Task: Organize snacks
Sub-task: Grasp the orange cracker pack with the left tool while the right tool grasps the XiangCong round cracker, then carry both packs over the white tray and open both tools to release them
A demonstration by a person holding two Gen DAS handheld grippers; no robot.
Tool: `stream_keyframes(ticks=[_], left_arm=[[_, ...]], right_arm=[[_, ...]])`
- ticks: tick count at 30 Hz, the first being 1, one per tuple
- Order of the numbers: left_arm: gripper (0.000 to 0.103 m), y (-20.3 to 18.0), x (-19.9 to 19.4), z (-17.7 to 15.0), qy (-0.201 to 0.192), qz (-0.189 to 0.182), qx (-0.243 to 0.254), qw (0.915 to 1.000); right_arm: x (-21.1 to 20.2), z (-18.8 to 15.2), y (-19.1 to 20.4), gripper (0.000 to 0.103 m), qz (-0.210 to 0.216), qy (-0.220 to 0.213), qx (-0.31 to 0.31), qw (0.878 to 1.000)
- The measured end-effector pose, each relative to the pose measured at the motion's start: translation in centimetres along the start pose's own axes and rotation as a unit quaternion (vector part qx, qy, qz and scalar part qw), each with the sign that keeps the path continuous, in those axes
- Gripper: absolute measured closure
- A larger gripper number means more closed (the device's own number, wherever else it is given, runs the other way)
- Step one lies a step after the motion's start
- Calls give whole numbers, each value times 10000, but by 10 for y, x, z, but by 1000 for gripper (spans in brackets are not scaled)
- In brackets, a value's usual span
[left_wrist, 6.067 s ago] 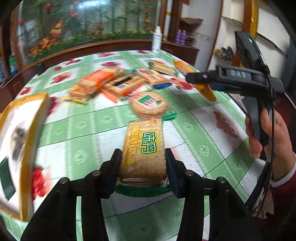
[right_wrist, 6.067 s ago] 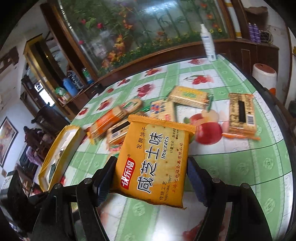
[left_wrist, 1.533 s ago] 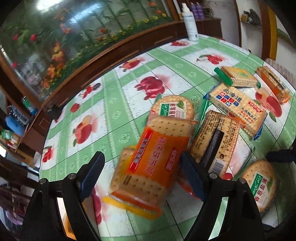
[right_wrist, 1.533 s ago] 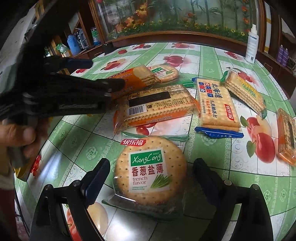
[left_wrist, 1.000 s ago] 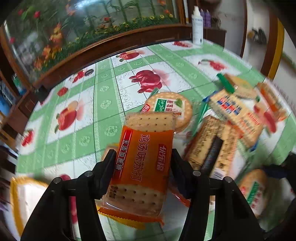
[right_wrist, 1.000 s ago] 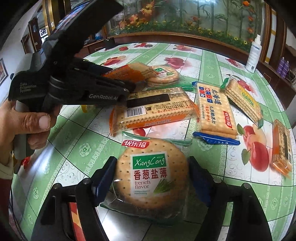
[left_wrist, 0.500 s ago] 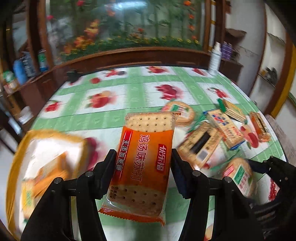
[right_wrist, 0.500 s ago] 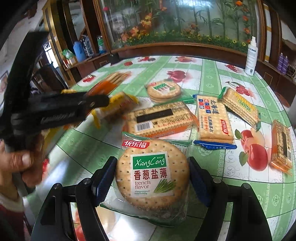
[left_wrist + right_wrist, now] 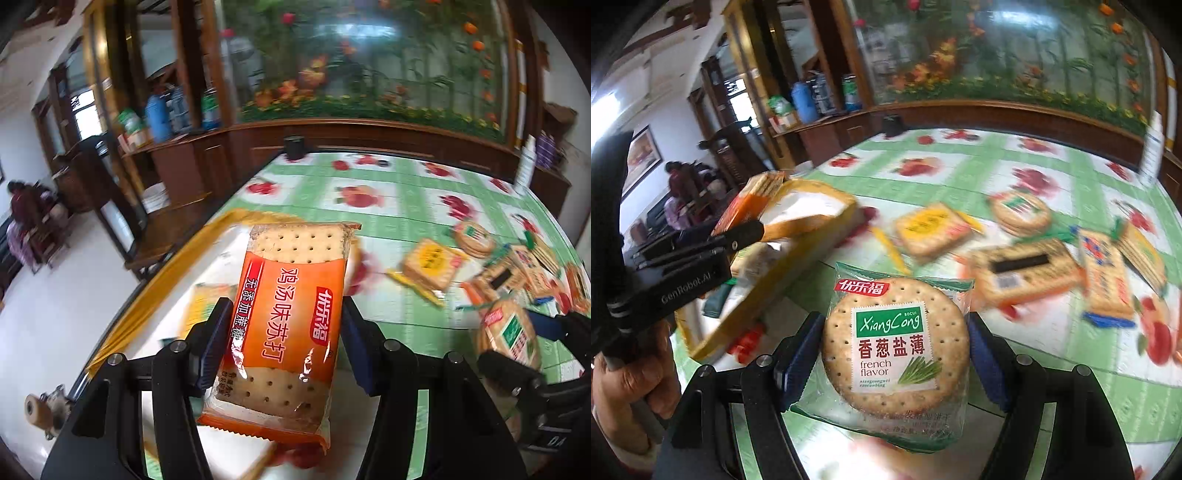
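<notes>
The left gripper (image 9: 282, 341) is clamped on an orange cracker packet (image 9: 286, 325), its blue pads pressed against the packet's two long sides. The packet stands lifted off the table, tilted a little, over a yellow-rimmed tray (image 9: 155, 295) with a white floor that sits at the table's near left edge. A yellowish packet (image 9: 207, 299) already lies inside the tray, blurred.

The right gripper (image 9: 890, 358) is closed on a round cracker packet (image 9: 895, 343) with a green label, one pad on each side of it, held clear of the table (image 9: 1052, 354). In the right wrist view the left gripper shows at the far left, held by a hand (image 9: 628, 373), with the orange packet's end reaching over the tray's rim.

More snacks are spread on the green, fruit-printed cloth: a square yellow-labelled packet (image 9: 932, 229), a second round packet (image 9: 1021, 212), a long packet with a black strip (image 9: 1019, 273), and one with a blue end (image 9: 1106, 280). All are blurred. A white bottle (image 9: 524, 166) stands at the table's far right edge.
</notes>
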State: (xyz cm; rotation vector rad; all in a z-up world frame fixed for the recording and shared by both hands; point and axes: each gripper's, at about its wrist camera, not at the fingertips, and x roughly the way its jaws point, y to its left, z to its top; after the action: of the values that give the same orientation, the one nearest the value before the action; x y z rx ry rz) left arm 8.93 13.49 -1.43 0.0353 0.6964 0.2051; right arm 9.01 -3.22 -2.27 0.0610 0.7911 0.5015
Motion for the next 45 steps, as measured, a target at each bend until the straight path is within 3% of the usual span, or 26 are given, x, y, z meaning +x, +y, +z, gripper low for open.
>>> stream_keyframes(ticks=[15, 24, 45], left_arm=[[46, 74, 5, -17, 31, 532, -675, 9963], [46, 91, 13, -24, 176, 633, -783, 9948], [46, 106, 56, -22, 671, 546, -934, 9919]], right_arm=[[26, 48, 89, 26, 550, -235, -646, 9961], [51, 61, 132, 26, 731, -162, -962, 9925], [120, 88, 126, 26, 481, 201, -935, 9943]])
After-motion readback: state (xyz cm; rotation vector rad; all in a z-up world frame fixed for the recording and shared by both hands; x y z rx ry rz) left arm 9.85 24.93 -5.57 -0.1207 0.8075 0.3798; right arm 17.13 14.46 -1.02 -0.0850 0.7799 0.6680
